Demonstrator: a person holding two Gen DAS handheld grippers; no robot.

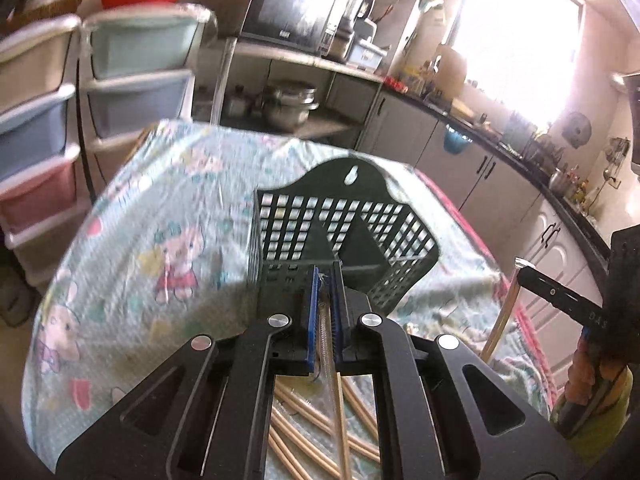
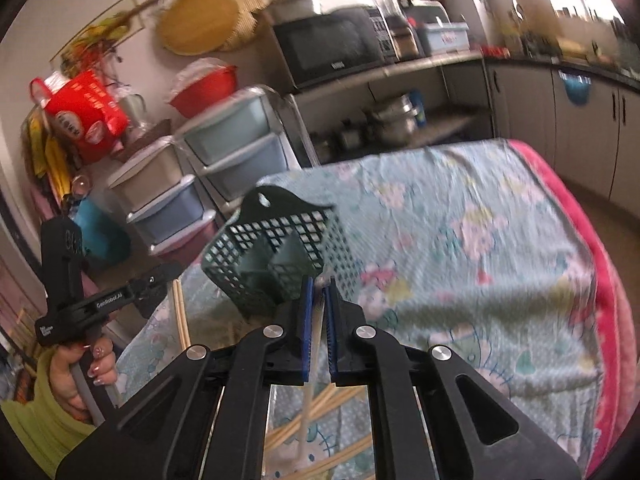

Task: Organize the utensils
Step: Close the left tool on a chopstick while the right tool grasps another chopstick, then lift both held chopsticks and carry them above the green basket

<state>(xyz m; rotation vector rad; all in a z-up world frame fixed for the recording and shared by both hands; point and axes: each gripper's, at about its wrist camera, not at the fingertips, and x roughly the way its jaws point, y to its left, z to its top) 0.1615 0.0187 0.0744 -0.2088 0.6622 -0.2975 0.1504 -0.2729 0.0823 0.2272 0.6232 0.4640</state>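
A dark green mesh utensil basket [image 1: 344, 232] stands on the cloth-covered table, just beyond both grippers. In the left wrist view my left gripper [image 1: 328, 276] is shut on a thin wooden chopstick [image 1: 341, 412] that hangs down below the blue pads. In the right wrist view my right gripper [image 2: 319, 284] is shut on a pale chopstick [image 2: 308, 396], also hanging down, close to the basket [image 2: 276, 248]. Each gripper shows in the other's view: the right gripper [image 1: 560, 296] with its stick [image 1: 500, 320], and the left gripper [image 2: 120, 298] with its wooden stick [image 2: 180, 312].
Several loose wooden chopsticks [image 1: 304, 432] lie on the patterned tablecloth [image 1: 160, 220] under the grippers. Plastic drawer units [image 1: 132, 72] stand behind the table, with a microwave [image 1: 292, 4] and a kitchen counter [image 1: 500, 148] beyond. A hand [image 2: 92, 364] holds the left gripper's handle.
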